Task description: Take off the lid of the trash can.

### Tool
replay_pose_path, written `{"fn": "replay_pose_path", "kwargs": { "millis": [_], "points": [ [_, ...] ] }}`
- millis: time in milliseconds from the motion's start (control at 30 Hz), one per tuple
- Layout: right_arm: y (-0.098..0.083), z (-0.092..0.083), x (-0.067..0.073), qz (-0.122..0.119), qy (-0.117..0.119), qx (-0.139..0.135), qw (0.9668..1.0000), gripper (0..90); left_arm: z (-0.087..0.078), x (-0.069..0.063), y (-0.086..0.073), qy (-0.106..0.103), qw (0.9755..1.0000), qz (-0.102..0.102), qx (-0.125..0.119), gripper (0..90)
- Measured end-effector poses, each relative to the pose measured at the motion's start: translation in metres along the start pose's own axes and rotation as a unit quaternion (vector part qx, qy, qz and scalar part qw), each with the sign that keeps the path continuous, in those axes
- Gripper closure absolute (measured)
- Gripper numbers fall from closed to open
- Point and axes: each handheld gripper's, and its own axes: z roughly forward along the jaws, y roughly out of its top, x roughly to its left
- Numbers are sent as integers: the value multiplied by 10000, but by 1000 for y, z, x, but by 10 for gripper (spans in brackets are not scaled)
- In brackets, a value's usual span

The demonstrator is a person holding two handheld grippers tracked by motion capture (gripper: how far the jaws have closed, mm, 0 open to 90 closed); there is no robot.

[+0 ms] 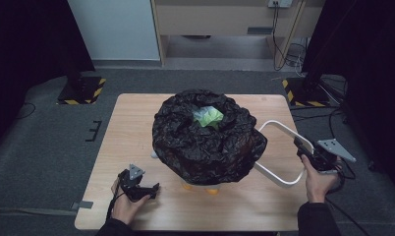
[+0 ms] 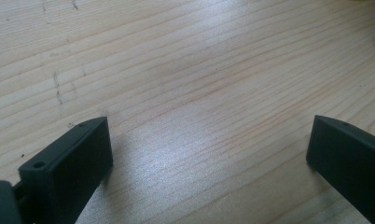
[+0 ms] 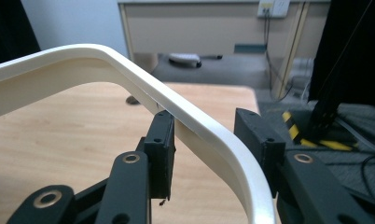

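while no writing is readable anywhere, the white handle (image 3: 209,135), a smooth curved plastic loop, passes between the spread jaws of the right gripper (image 3: 204,140), touching the left pad only, at the table (image 1: 131,128) right edge beside the black bag (image 1: 205,142). the left gripper (image 2: 209,154) is released.

Left gripper (image 2: 209,154) agape, right gripper (image 3: 204,140) half-open

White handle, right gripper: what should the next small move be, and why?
Probably close the right gripper on the white handle. The handle runs between the jaws, touching the left one, with a gap at the right one, so it is not yet clamped.
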Motion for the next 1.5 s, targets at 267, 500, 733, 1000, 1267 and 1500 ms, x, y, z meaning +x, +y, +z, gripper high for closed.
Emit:
{"fn": "replay_pose_path", "kwargs": {
  "millis": [267,500,733,1000,1267,1500],
  "points": [
    [-21,11,4,-29,11,391,9992,593,0,0,0,-1,10000,0,0,0],
    [-37,19,5,-191,35,673,9975,592,0,0,0,-3,10000,2,0,0],
    [-49,23,4,-246,31,905,9956,592,0,0,0,-7,10000,4,-1,0],
    [-57,26,-1,-234,-3,1130,9933,591,0,0,0,-10,10000,14,-3,0],
    [-67,30,-7,-353,-89,1477,9884,589,0,0,0,-10,10000,16,-3,0],
    [-73,31,-13,-273,-75,1661,9857,571,0,0,0,-12,10000,19,-3,0]
  ]
}}
